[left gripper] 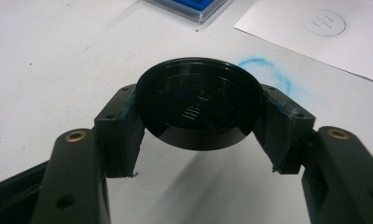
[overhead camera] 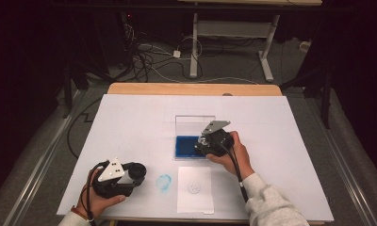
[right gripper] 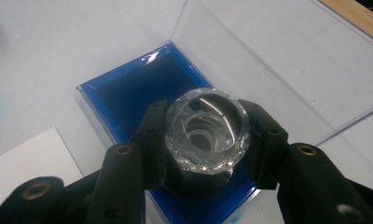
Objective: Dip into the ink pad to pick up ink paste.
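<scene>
Over ink pad: right gripper (right gripper: pixel 208 140) clenched on faceted clear-handled stamp (right gripper: pixel 207 130), pressed into blue ink pad (right gripper: pixel 128 93).
Near table edge: left gripper (left gripper: pixel 199 126) grasping round black cap (left gripper: pixel 199 105), held level.

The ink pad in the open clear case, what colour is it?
Deep blue. The ink pad shows best in the right gripper view, under the clear-topped stamp.

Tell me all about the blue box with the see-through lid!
The ink pad is a shallow, clear plastic box filled with deep blue. Its clear lid is hinged open and stands up at the far side. It lies flat near the middle of the white sheet. A stamp with a clear faceted handle rests on the blue, gripped between the jaws of the right gripper. A white paper lies just in front of it.
</scene>
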`<move>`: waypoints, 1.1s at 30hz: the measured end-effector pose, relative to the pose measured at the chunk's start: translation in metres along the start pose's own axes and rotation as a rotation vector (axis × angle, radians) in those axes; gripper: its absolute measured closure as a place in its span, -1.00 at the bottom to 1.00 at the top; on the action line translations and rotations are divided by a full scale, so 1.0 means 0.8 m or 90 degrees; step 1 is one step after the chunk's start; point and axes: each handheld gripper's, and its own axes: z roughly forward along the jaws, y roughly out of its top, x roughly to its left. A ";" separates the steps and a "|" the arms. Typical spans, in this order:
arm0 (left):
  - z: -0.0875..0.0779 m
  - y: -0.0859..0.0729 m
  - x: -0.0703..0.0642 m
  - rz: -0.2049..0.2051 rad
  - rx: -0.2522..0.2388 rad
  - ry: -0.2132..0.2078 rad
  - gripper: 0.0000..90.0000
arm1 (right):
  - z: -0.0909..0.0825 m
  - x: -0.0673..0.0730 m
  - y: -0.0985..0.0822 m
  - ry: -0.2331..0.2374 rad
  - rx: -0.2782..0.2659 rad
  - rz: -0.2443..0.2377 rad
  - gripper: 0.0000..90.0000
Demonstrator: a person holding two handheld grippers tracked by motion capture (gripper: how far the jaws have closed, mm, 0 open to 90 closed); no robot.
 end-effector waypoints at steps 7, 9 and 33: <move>0.000 0.000 -0.001 0.000 0.001 0.002 -0.18 | 0.002 -0.001 -0.001 0.001 -0.007 0.007 0.26; 0.001 0.000 -0.001 0.000 0.003 0.001 -0.18 | 0.002 -0.001 -0.002 0.000 -0.010 0.009 0.26; -0.001 0.002 -0.001 0.003 0.000 0.007 -0.18 | -0.039 -0.009 -0.001 -0.007 -0.082 0.037 0.26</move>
